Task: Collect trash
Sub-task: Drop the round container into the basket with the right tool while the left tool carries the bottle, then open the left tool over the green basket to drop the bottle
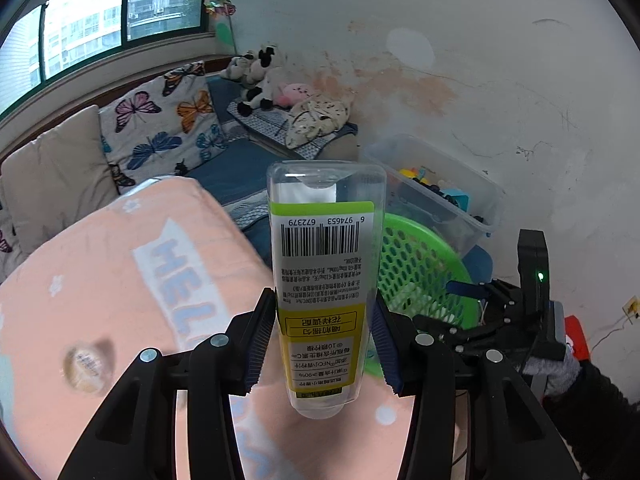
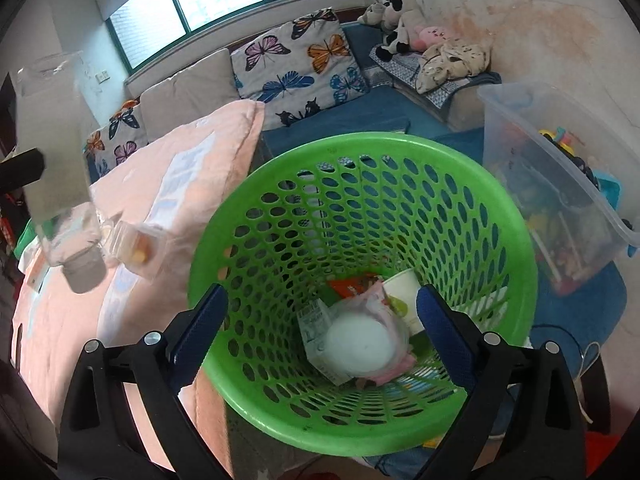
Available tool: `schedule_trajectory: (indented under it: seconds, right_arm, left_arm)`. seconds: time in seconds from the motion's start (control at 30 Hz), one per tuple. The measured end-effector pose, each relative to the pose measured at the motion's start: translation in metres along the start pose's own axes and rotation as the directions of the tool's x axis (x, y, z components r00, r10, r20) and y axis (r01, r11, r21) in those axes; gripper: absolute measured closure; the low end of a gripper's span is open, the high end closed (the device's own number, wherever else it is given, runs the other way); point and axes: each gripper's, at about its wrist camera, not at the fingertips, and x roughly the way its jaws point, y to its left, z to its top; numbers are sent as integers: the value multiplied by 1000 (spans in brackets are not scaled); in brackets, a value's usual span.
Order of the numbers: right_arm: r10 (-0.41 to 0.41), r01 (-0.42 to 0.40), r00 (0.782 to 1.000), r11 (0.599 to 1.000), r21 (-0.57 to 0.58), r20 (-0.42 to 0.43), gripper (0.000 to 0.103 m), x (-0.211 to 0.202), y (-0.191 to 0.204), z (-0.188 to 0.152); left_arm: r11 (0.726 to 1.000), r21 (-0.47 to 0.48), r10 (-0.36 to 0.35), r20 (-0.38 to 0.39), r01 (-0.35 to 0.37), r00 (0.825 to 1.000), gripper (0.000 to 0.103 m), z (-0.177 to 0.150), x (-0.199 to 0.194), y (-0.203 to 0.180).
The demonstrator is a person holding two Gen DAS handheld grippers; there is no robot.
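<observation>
One bottle: my left tongs (image 1: 324,344) pinch a clear plastic bottle (image 1: 322,280) across its yellow-and-grey label, both blue pads pressed to its sides; it hangs upside down, neck toward me, above the pink blanket.
Bottle from the right side: the same bottle (image 2: 56,168) shows at the far left of my right wrist view, blurred, held in the air well to the left of the basket.
Right tongs: my right tongs (image 2: 322,336) are spread wide with nothing between the pads, hanging over the mouth of the green basket.
Green basket: the perforated green basket (image 2: 500,216) stands just right of the blanket; in the left view its rim (image 1: 416,248) shows behind the bottle.
Trash inside: a white paper cup (image 2: 404,292), a round white lid (image 2: 358,344), and crumpled wrappers lie on the basket's bottom.
Pink blanket: the blanket (image 1: 100,272) carries a small clear tub (image 2: 138,250) with something orange inside.
Storage bin: a clear bin of toys (image 2: 560,184) sits to the right of the basket.
Far side: butterfly cushion (image 1: 160,120) and plush toys (image 1: 256,76) under the window.
</observation>
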Motion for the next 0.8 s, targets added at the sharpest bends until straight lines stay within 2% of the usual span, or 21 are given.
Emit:
schedule_trajectory:
  seconds: [0.43,0.8]
  right_arm:
    - [-10,10,997,1000,-6,73,8,-45,-8,-14]
    - [-32,29,996,999,40,84,8,-58,-26,-30]
  left_arm:
    - [998,13,-58,-34,58,998,57,14,62,-41]
    - [995,-59,-85,-104,79,991,57,14,115,-58]
